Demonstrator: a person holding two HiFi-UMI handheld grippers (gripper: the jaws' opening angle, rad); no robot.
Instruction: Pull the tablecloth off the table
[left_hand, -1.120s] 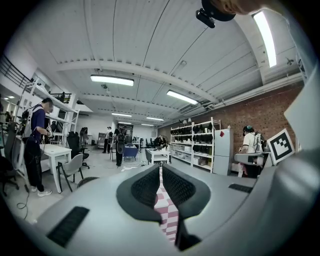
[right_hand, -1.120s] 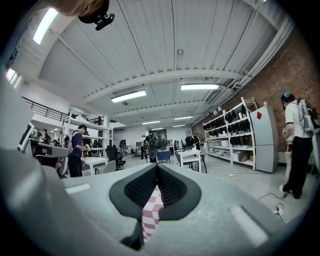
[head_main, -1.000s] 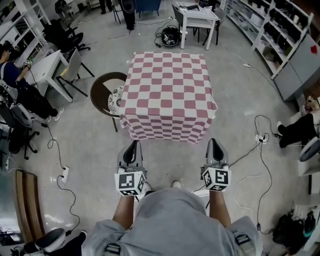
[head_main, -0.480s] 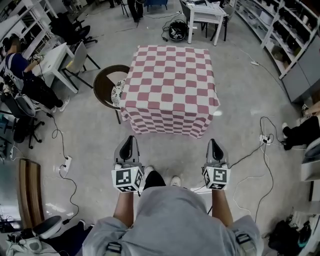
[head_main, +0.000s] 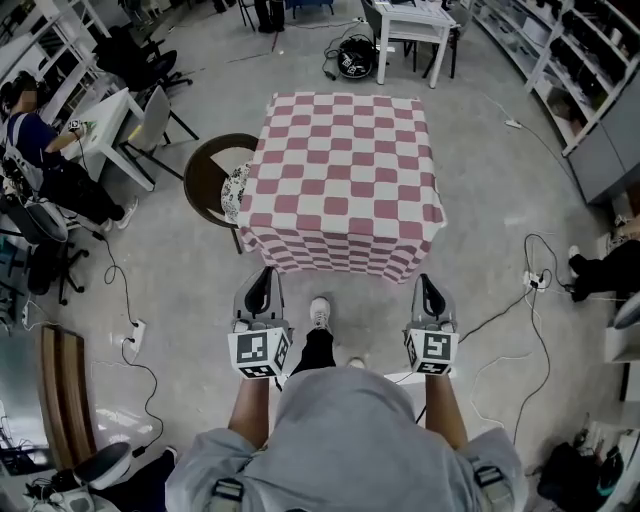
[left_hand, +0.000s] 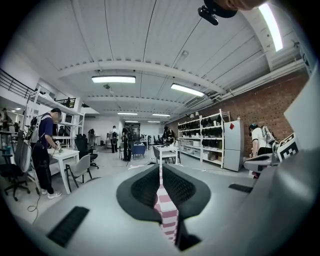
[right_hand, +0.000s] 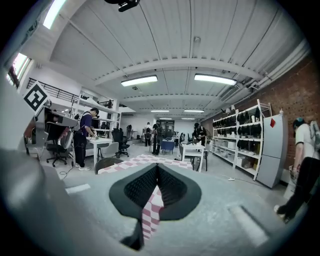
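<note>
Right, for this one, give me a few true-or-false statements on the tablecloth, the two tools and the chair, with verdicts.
1. The checkered tablecloth is spread out with its sides hanging down. True.
2. The left tool grips the tablecloth's edge. False: it is shut on nothing, short of the tablecloth.
3. A round chair stands right beside the tablecloth. True.
4. The right tool is wide open. False: its jaws are together.

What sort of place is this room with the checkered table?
Probably a shared lab or workshop: white storage shelves line the wall, a person works at a white desk, and cables trail over the concrete floor.
</note>
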